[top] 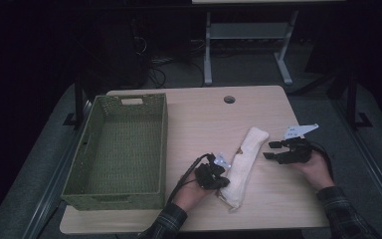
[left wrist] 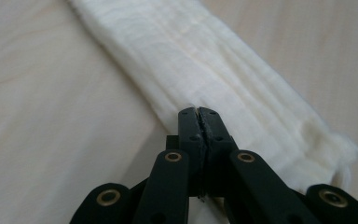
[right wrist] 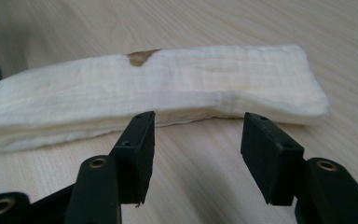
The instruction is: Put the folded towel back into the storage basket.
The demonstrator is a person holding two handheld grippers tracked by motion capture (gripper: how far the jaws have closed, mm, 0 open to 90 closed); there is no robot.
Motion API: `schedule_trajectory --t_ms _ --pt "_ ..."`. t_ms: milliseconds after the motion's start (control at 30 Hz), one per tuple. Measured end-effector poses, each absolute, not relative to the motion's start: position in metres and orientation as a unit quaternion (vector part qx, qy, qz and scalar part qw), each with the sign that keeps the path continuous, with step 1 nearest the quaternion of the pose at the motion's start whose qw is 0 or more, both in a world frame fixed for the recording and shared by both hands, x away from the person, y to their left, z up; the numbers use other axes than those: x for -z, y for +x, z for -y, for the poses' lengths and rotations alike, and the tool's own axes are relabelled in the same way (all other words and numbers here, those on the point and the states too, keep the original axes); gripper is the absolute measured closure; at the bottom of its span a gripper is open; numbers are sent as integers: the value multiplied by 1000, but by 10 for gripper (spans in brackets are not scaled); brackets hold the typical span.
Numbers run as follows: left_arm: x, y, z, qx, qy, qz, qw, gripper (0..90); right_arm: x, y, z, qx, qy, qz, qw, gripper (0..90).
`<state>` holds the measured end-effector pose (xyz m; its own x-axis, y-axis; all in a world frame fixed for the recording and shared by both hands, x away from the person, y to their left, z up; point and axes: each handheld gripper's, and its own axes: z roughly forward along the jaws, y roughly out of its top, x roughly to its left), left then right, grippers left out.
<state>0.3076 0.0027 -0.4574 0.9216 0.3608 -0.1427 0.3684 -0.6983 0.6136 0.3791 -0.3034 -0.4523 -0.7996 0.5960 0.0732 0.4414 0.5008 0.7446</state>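
A long folded white cloth (top: 243, 164) lies slanted on the light wooden table (top: 199, 119), with a small brown stain (right wrist: 141, 57) on one long edge. My left gripper (top: 224, 183) is at the cloth's left side near its near end. In the left gripper view its jaws (left wrist: 198, 112) are pressed together on the cloth's (left wrist: 214, 60) edge, which puckers at the tips. My right gripper (top: 270, 150) is to the right of the cloth's far end. Its jaws (right wrist: 196, 135) stand open just short of the cloth (right wrist: 191, 84), with bare table between them.
A green woven basket (top: 163, 149) stands on the left half of the table, close to my left hand. A round cable hole (top: 229, 99) sits near the table's far edge. Beyond the table is a dark floor with a grey table frame (top: 248, 45).
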Motion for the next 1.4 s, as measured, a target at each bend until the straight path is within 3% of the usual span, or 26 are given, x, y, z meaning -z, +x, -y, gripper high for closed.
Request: schedule_trajectory --t_ms 400,600,1000,1267,1400 --pt "460 279 37 29 927 -128 352 847 453 379 303 -399 299 -861 97 440" --pt "453 282 38 21 924 -113 364 782 453 380 303 -399 302 -860 98 437" --pt "441 310 49 14 926 -72 370 368 453 381 304 -404 303 -857 99 415" --pt "454 318 66 21 935 -49 352 245 453 381 304 -403 305 -857 99 409" --pt "463 319 70 22 940 -42 336 231 453 381 305 -406 307 -855 98 408"
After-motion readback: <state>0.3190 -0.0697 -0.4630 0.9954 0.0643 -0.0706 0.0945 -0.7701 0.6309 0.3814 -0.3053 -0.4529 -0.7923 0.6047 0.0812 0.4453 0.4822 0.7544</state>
